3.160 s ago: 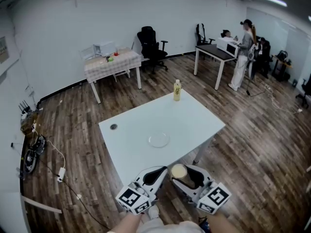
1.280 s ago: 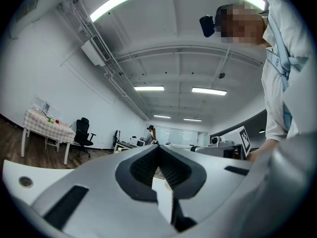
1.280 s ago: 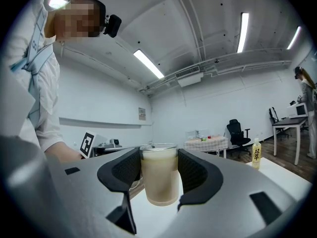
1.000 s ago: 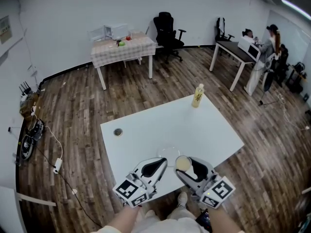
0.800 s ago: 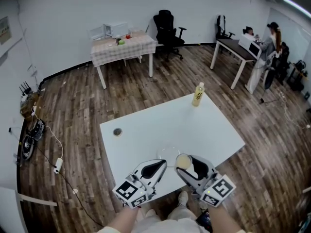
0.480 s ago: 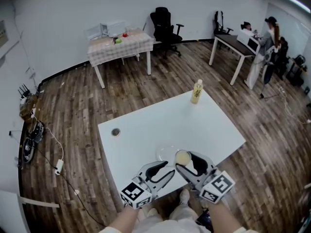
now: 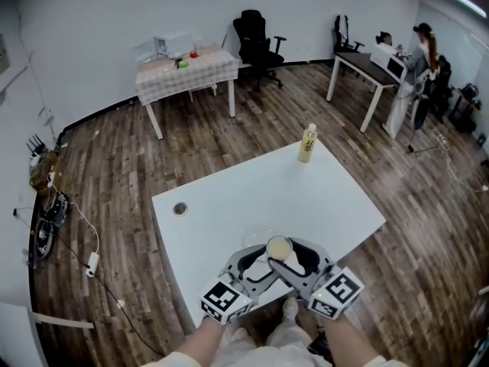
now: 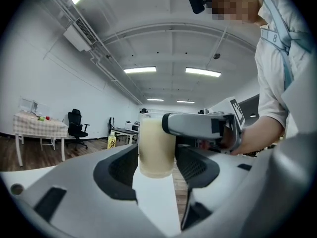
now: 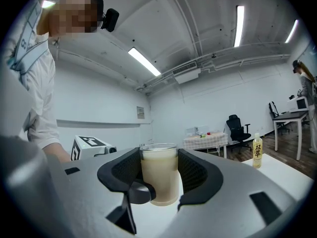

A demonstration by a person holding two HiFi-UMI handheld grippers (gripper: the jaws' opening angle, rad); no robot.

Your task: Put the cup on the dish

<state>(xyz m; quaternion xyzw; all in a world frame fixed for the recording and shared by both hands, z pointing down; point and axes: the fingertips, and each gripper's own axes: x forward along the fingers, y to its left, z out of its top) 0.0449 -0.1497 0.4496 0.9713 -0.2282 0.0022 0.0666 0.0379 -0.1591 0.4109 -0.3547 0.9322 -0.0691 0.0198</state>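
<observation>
The cup (image 7: 279, 248), a clear one nearly full of a pale creamy drink, stands upright near the worktop's (image 7: 229, 197) near edge. The right gripper (image 9: 159, 180) is clenched on it, a ribbed pad against each side. Seen from the head, the clear dish (image 7: 250, 234) lies just beside the cup at its 10 o'clock, partly hidden by the grippers. I cannot tell whether the cup's base rests on anything.

The left gripper (image 8: 156, 155) comes in from 7 o'clock, its marker cube nearest the person. Its jaws have just been opening and now stand wide apart. In the left gripper view the cup shows in the gap at their tips, with one right jaw crossing at the cup's 3 o'clock. The left pads do not visibly press on it.

Both grippers point roughly level, and the person's bare forearms show at 6 o'clock in the head view.

A yellow bottle (image 7: 307, 143) stands upright at the worktop's far edge, at 1 o'clock from the cup and well apart. A small dark round thing (image 7: 179, 209) lies near the left edge, at 10 o'clock.
</observation>
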